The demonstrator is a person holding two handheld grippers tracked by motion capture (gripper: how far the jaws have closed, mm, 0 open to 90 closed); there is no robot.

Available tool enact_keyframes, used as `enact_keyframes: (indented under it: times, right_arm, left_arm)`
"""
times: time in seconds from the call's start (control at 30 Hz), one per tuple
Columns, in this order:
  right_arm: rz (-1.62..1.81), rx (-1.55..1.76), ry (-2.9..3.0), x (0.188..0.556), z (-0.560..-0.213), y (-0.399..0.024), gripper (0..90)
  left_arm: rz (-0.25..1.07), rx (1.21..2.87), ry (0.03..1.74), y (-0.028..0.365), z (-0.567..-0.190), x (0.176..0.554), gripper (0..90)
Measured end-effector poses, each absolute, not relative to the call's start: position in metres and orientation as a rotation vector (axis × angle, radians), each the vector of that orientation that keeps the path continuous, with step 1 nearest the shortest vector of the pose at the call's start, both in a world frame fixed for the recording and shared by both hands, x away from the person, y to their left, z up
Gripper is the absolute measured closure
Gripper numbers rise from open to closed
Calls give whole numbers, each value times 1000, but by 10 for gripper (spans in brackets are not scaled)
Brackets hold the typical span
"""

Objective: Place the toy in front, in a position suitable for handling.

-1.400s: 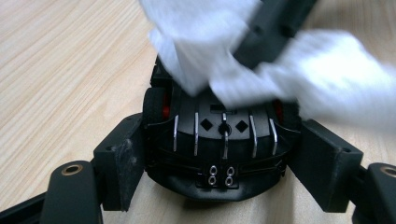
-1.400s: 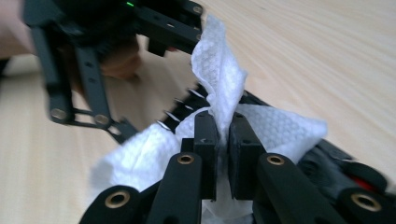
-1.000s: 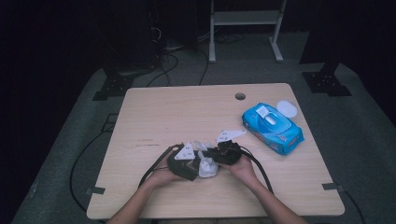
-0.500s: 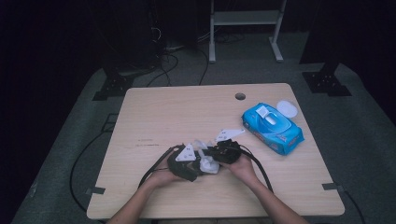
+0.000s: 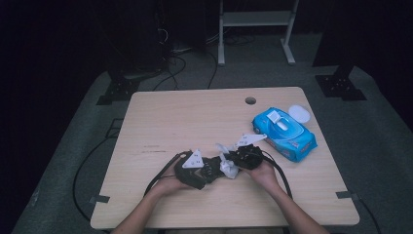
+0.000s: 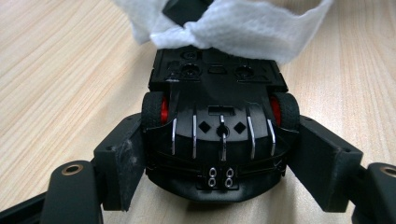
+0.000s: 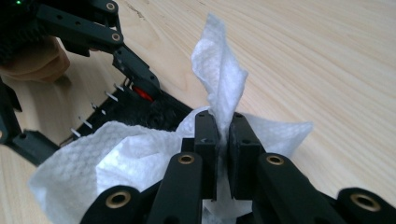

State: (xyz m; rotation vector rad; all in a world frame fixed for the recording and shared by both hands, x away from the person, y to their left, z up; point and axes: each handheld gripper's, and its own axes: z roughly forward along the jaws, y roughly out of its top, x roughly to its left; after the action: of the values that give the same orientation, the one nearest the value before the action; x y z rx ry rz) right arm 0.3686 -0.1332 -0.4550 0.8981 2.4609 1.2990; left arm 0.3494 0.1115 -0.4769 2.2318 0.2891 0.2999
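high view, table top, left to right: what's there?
Left gripper shut on the black toy car → white wipe → right gripper shut on the wipe → blue wipes pack. All on the table.

A recording lab or studio: a lone light-wood table (image 5: pixel 195 122) stands on grey carpet (image 5: pixel 384 146) amid dark surroundings. Black stand bases (image 5: pixel 339 85), loose floor cables (image 5: pixel 185 61) and a white metal frame (image 5: pixel 255 22) crowd the space behind it, while tape tabs (image 5: pixel 99 199) mark the table's near corners.
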Motion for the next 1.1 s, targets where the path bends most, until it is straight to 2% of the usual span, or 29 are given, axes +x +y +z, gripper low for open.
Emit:
enact_keyframes:
  times: [0.27,0.57,0.77,1.1]
  right_arm:
    - [1383,808,2506,355,-455,-115,834]
    - [1327,868,2495,353,-457,-138,834]
    - [1363,751,2534,342,-457,-119,833]
    - [1277,828,2487,346,-460,-148,834]
  left_arm:
    - [301,2236,285,113,-477,349,244]
    - [293,2229,288,114,-477,350,243]
    - [297,2238,287,116,-477,350,243]
    - [291,2240,292,116,-477,351,243]
